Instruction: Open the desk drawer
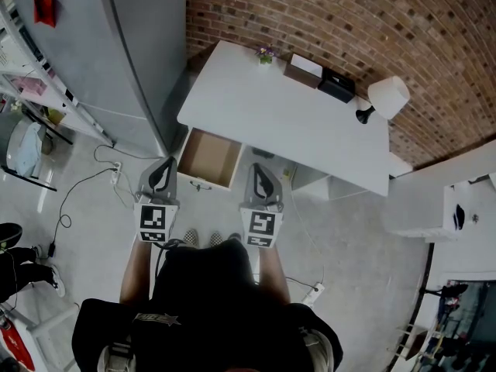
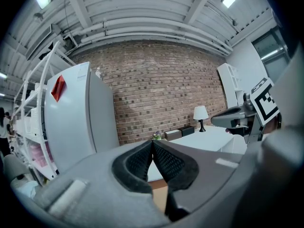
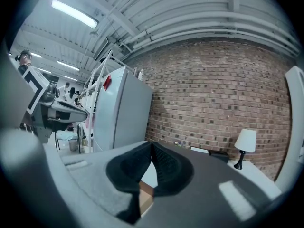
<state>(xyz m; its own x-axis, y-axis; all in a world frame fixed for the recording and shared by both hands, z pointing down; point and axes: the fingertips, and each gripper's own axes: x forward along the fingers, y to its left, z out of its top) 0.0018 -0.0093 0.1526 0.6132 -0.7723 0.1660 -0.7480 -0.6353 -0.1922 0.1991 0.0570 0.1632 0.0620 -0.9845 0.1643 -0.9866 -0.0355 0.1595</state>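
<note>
Both hand-held grippers are shut and empty. The left hand-held gripper (image 2: 152, 142) shows its pads pressed together with nothing between them, and the right hand-held gripper (image 3: 151, 144) reads the same. You hold them side by side, pointing toward the bench (image 1: 310, 130), with their tips clear of any surface.

Position of the desk drawer (image 1: 208, 155): pulled well out from under the bench's left end, its brown floor exposed and nothing visible inside. It sits just ahead of the two tips and between them, nearer the left one. Its front edge, with the small handle (image 1: 200, 184), lies just to the right of the left tip. Neither hand-held gripper touches it.

Judgement: the task looks essentially done, since the drawer is open and no grip is on it. You cannot tell from these views whether it is at full travel. At most a further pull is left, which would mean opening one hand-held gripper and taking the handle.
</note>
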